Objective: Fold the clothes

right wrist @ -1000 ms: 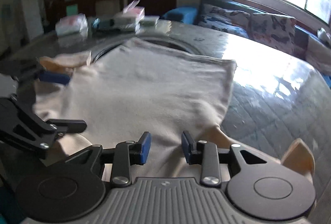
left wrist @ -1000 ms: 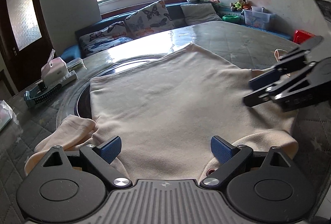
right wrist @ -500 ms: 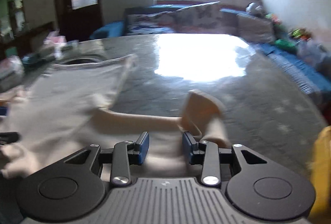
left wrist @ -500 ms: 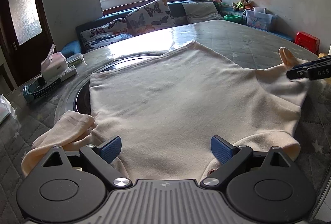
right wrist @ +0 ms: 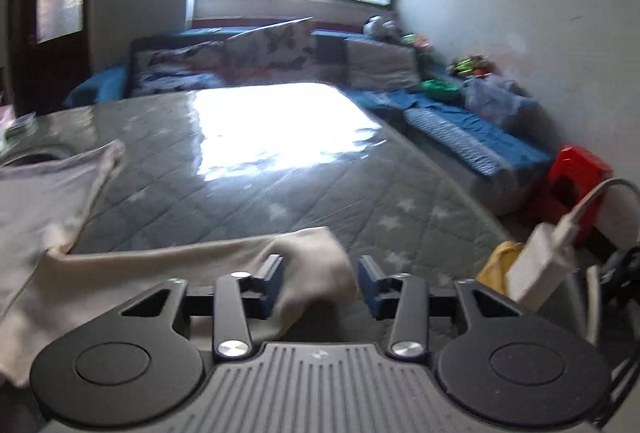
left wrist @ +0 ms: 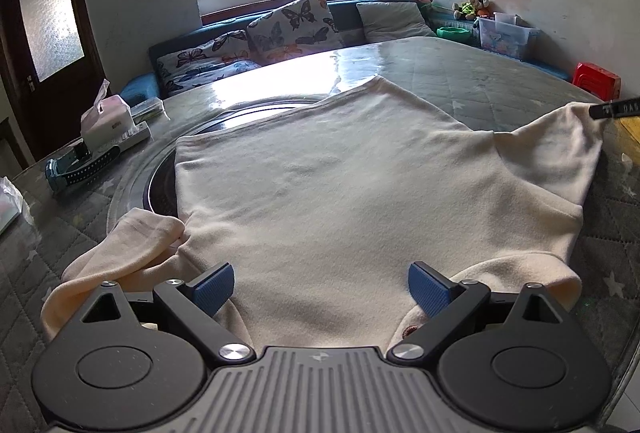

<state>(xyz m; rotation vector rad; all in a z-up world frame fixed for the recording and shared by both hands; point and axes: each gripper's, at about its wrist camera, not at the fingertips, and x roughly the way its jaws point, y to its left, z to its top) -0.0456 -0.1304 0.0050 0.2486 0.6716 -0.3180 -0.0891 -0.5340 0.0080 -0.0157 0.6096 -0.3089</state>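
Observation:
A cream long-sleeved top (left wrist: 340,193) lies spread flat on the grey quilted table (left wrist: 460,73). My left gripper (left wrist: 322,289) is open, its blue pads (left wrist: 212,283) wide apart over the near edge of the top, holding nothing. The left sleeve (left wrist: 132,245) lies bunched at the near left. The right sleeve (right wrist: 224,265) is stretched out to the right. My right gripper (right wrist: 320,283) is open, with the cuff of that sleeve lying between its pads (right wrist: 274,281). A black part of the right gripper (left wrist: 614,109) shows at the sleeve end in the left wrist view.
A tissue box (left wrist: 106,119), a blue strap (left wrist: 78,169) and a plastic bag (left wrist: 10,201) lie at the table's left. A round dark inset (left wrist: 160,189) sits under the top. A sofa with cushions (left wrist: 280,33) stands beyond. A red stool (right wrist: 576,177), a white charger (right wrist: 544,257) and a yellow object (right wrist: 494,265) are at the right.
My right gripper swung away from the top's body to the right, drawing the right sleeve out straight, and its jaws have widened. The left gripper has stayed put and open.

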